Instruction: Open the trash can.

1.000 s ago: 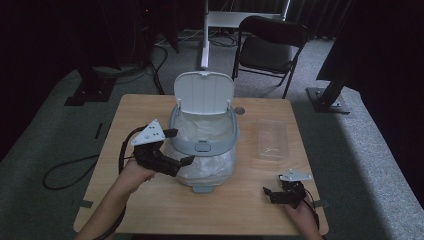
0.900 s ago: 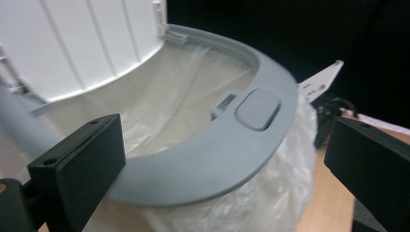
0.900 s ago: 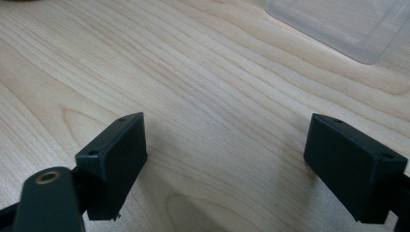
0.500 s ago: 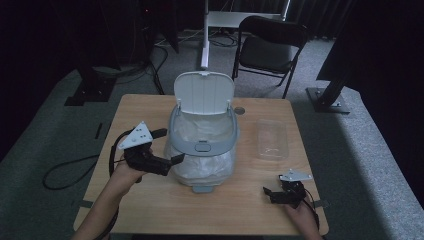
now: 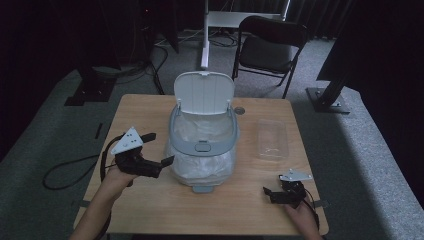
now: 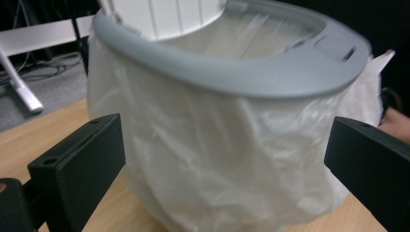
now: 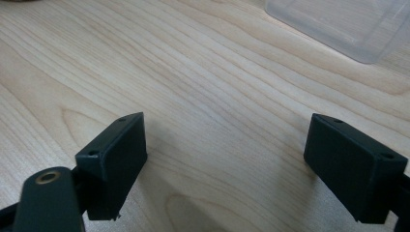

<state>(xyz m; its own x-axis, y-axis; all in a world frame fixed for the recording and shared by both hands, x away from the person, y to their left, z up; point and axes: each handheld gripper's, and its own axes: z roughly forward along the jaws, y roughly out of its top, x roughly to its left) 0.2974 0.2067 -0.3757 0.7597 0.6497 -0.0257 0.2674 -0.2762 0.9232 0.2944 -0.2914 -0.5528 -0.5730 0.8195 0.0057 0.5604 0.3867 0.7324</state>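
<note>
**Both grippers open beside a lined bin**

At centre frame in my high view, a grey bin (image 5: 202, 145) stands on the wooden table (image 5: 150, 107), its white lid (image 5: 204, 93) tipped up at the far side and a white bag (image 5: 200, 167) draped over its body below the rim. At lower left, my left gripper (image 5: 159, 149) sits just beside the bin, jaws spread wide and holding nothing; in the left gripper view the bag (image 6: 212, 159) bulges between them, apart from both. At lower right, my right gripper (image 5: 267, 192) rests low over bare wood, jaws wide and empty. A clear tray (image 5: 273, 139) lies right of the bin; its corner (image 7: 338, 24) shows at upper right in the right gripper view.
</note>
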